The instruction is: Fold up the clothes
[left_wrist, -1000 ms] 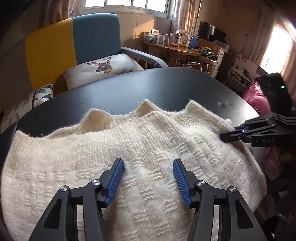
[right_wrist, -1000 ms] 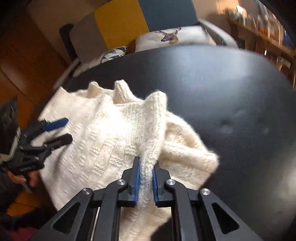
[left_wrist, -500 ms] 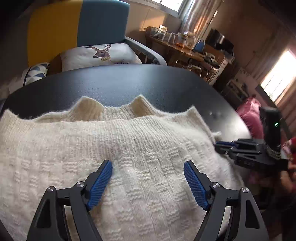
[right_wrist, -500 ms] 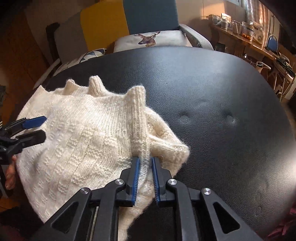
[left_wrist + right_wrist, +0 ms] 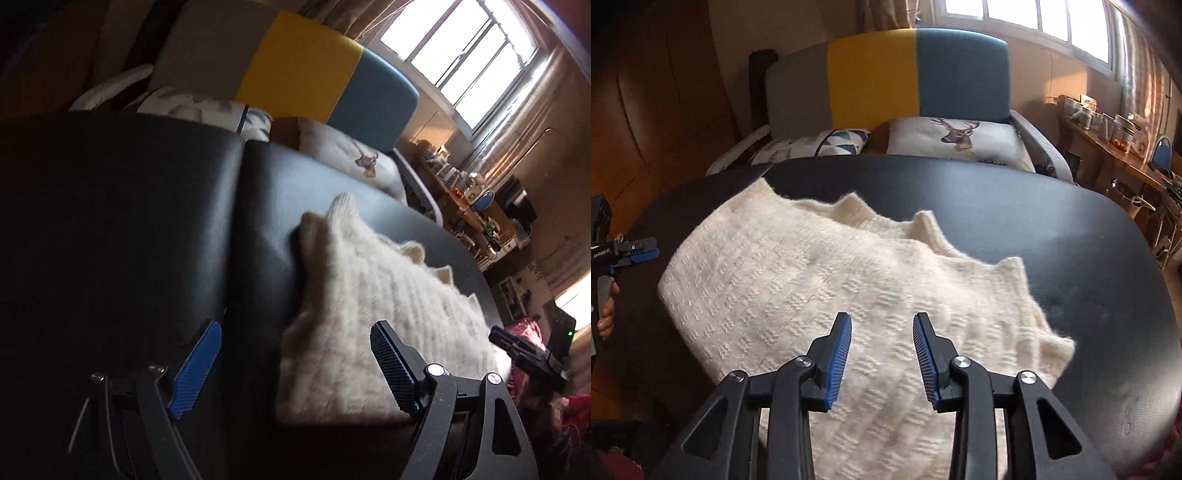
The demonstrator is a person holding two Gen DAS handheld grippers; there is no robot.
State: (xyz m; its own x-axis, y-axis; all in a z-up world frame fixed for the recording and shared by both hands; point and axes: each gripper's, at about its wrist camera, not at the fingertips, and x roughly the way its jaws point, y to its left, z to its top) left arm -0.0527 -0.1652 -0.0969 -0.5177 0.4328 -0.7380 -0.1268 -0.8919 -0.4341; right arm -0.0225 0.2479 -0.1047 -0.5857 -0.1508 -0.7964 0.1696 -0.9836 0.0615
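The right hand-held gripper (image 5: 882,325) was released, its two blue pads wide apart with nothing between them. It hung just over the near part of the cream sweater (image 5: 820,280), and it is hard to tell if it touched the wool. The left hand-held gripper (image 5: 291,354) was released too, its blue pads spread very wide. One pad sat over the bare black bench (image 5: 129,221) and the other sat over the near corner of the sweater. From the right wrist view, the left hand-held gripper (image 5: 641,251) showed far off at the left side, apart from the sweater's left edge, with a person's fingers (image 5: 605,317) under it. The sweater lay flat on the bench in a folded heap. Its far edge had three little pointed bumps sticking up. Its right edge was fluffy and ended in a soft corner on the bench. Its near edge ran down out of the picture under the right hand-held gripper. A seam (image 5: 236,229) ran down the black bench to the left of the sweater. There was lots of bare black room on the bench to the right of the sweater and behind it. Past the far edge of the bench stood a sofa (image 5: 916,74) with grey, yellow and blue parts. A deer pillow (image 5: 955,138) and a triangle pillow (image 5: 842,142) leaned on it. A bright window (image 5: 461,55) was behind the sofa.
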